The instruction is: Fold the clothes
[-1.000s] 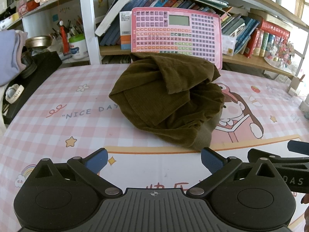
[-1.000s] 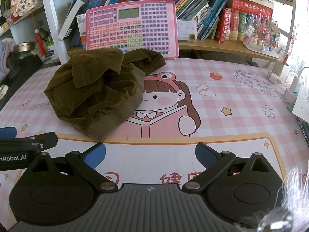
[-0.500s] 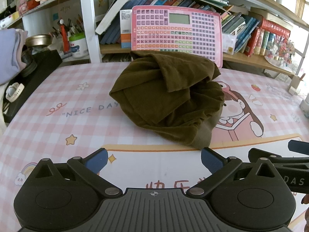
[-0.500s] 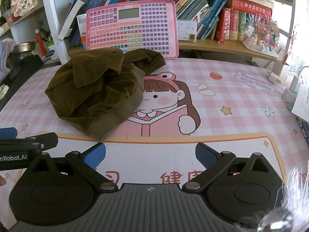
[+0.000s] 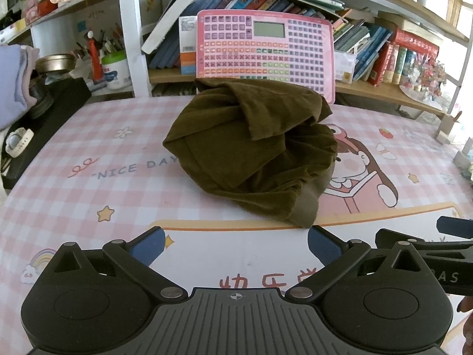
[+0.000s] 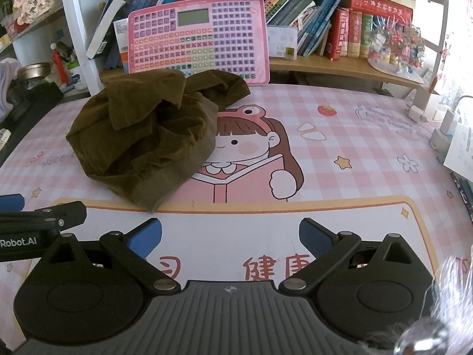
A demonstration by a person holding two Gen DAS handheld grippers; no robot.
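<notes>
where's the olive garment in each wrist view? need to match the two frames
Left wrist: olive garment sits crumpled at centre, just ahead of the open left gripper.
Right wrist: olive garment lies left of centre, ahead and left of the open right gripper.
Shared landmark: the pink keyboard toy stands directly behind the garment.

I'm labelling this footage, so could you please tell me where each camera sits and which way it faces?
Left wrist: on the left claw, looking forward across the table at the olive garment; its own open fingers and the right claw's tip at the right edge show.
Right wrist: on the right claw, facing likewise, garment ahead-left; its open fingers and the left claw's tip show.
Shared: garment, pink keypad board, bookshelf.
</notes>
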